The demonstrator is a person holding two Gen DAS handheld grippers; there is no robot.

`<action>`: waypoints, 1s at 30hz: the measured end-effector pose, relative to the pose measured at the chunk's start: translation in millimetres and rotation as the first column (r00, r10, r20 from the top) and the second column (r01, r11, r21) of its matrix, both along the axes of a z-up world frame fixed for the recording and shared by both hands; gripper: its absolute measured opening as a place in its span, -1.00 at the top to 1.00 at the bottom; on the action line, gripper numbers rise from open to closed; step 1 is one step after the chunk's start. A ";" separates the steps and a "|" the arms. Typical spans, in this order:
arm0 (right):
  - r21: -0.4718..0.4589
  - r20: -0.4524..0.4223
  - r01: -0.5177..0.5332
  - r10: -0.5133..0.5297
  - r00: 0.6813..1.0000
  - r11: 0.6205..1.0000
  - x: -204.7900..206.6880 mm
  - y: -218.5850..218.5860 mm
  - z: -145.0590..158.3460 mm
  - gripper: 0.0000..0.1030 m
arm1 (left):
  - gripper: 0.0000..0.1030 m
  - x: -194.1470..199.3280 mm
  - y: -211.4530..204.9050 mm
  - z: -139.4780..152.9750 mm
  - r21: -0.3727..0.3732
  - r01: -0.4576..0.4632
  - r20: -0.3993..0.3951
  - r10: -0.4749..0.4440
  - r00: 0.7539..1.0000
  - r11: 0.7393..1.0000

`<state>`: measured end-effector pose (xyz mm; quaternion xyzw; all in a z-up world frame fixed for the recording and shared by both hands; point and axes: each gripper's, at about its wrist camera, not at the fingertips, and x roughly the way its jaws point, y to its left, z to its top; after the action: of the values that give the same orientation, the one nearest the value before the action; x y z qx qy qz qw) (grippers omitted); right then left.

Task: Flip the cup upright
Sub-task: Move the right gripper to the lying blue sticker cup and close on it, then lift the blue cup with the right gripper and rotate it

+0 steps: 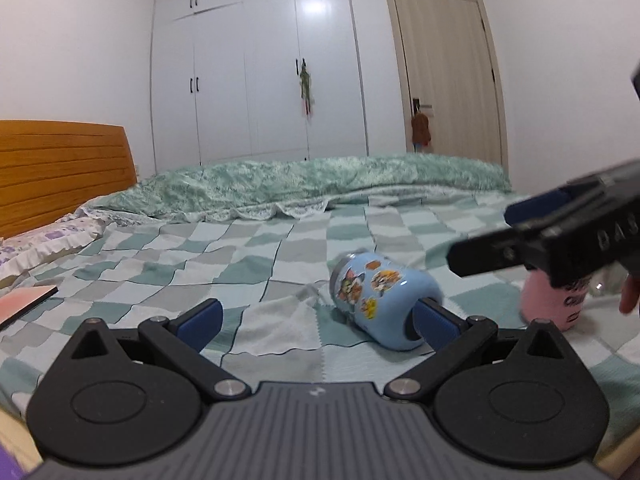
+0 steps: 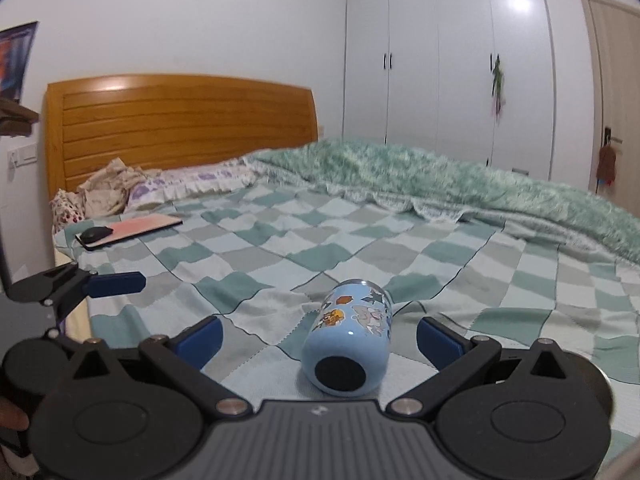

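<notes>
checkered bedspread (image 2: 280,248) carried the blue cup (image 2: 348,344), lying on its side, base toward the right gripper (image 2: 318,338) at 6 o'clock. both jaws stood open and empty (framing the cup, probably for grasping); left gripper (image 1: 316,318) likewise, cup at 2 o'clock.

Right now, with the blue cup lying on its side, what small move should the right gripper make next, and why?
Probably ease the right gripper forward and close. The blue cup lies on its side on the checked blanket, between the open fingers, base toward the camera, not yet gripped.
</notes>
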<state>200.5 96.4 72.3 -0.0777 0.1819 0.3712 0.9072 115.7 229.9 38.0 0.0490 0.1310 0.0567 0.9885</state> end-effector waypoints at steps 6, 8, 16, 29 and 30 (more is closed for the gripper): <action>-0.065 -0.082 -0.008 0.003 0.997 0.998 42.3 35.3 -3.1 -1.00 | -1.00 30.0 23.3 -5.9 0.010 -0.027 -0.084 0.028 0.996 1.000; -0.090 -0.117 -0.001 -0.010 0.993 0.996 58.9 48.5 -6.2 -1.00 | -1.00 38.1 28.9 -7.7 0.015 -0.033 -0.102 0.034 0.994 0.999; -0.197 -0.254 -0.017 -0.034 0.967 0.980 123.4 86.8 -24.8 -1.00 | -1.00 72.1 48.4 -16.1 0.011 -0.071 -0.199 0.072 0.977 0.997; -0.287 -0.463 -0.245 0.090 0.882 0.926 195.1 105.8 -57.0 -0.91 | -1.00 92.3 56.6 -30.2 0.036 -0.102 -0.269 0.109 0.957 0.994; -0.279 -0.487 -0.265 0.102 0.867 0.923 200.0 106.4 -59.8 -0.91 | -1.00 93.3 56.1 -31.1 0.038 -0.101 -0.274 0.108 0.956 0.994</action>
<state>400.5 202.7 12.4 -0.1576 0.4457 0.4280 0.7703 209.0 286.0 6.9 0.0613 0.2693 0.1029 0.9556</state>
